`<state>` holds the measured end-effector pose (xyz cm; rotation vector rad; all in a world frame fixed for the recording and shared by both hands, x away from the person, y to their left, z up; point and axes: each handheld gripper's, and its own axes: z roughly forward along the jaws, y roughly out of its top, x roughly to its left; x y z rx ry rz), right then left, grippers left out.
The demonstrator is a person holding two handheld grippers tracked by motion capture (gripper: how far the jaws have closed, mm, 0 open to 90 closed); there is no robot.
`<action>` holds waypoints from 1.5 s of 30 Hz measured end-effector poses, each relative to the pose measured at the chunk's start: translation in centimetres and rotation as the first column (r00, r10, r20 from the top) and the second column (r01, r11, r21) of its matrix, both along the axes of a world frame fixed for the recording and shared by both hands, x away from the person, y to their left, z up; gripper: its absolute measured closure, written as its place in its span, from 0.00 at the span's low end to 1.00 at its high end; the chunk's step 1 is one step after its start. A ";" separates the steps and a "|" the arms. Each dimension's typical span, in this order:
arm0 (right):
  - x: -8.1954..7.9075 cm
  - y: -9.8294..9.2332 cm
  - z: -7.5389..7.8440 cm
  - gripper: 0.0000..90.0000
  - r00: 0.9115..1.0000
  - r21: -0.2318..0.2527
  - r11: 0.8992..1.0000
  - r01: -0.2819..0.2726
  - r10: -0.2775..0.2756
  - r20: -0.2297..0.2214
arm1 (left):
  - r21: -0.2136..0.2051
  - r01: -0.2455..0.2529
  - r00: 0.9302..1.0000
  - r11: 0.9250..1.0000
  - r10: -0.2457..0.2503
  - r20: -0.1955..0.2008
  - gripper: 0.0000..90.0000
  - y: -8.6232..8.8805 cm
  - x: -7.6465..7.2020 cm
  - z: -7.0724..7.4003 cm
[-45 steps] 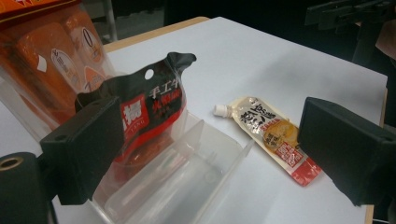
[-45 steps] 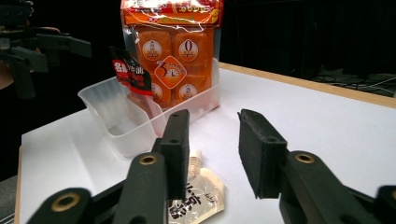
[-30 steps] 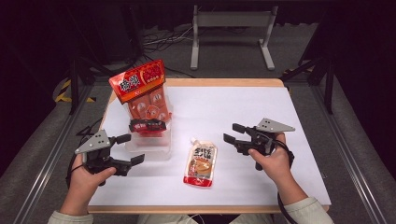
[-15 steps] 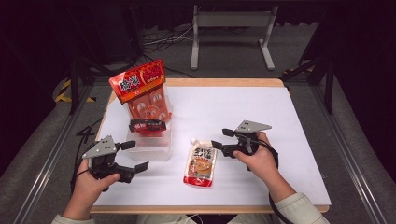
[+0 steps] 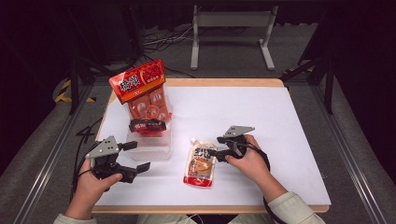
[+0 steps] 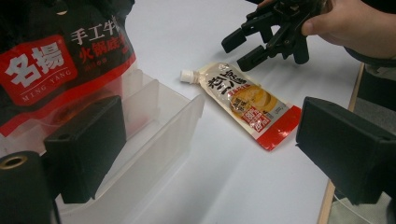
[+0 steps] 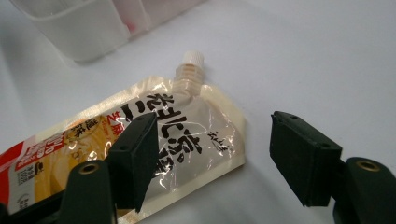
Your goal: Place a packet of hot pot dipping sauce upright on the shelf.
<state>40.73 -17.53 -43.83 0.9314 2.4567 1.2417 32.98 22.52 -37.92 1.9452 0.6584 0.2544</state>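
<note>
The spout pouch (image 5: 201, 161) lies flat on the table (image 5: 280, 121) at lower centre. The right gripper (image 7: 212, 154) straddles its edge, fingers released after slightly closing. The left gripper (image 5: 135, 156) fingers are released, empty.

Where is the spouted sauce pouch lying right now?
In the high view the sauce pouch lies flat on the white table, near its front edge, right of the clear bin, with the open right gripper at its upper edge.
</note>
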 end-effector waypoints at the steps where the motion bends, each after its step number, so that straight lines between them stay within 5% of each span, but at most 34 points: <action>1: 0.0 0.1 -0.1 0.36 1.000 -0.009 1.000 -0.002 0.002 -0.005 | -0.001 -0.001 1.000 1.000 0.001 -0.006 0.11 0.0 0.0 0.0; 10: 0.3 0.9 -0.9 0.33 0.998 -0.032 0.999 -0.002 0.000 -0.062 | 0.000 -0.016 1.000 1.000 0.016 -0.004 0.12 0.2 -0.1 0.1; 20: 0.3 1.3 -1.0 0.34 0.998 -0.050 0.999 -0.010 0.007 -0.056 | -0.002 -0.002 1.000 1.000 0.002 0.002 0.12 0.0 0.0 0.2; 24: 0.0 1.7 -1.1 0.42 0.999 -0.054 0.998 -0.008 0.005 -0.042 | -0.001 0.000 1.000 1.000 0.000 -0.003 0.12 -0.2 0.0 0.1; 36: -1.0 2.2 -1.2 0.88 1.000 -0.080 0.997 0.008 -0.007 0.011 | -0.004 0.002 1.000 1.000 -0.002 0.003 0.12 -0.2 0.0 0.1; 45: -1.1 2.5 -0.9 0.98 0.999 -0.087 0.996 -0.028 0.030 0.019 | 0.001 -0.005 1.000 1.000 0.005 -0.013 0.12 0.0 0.0 0.0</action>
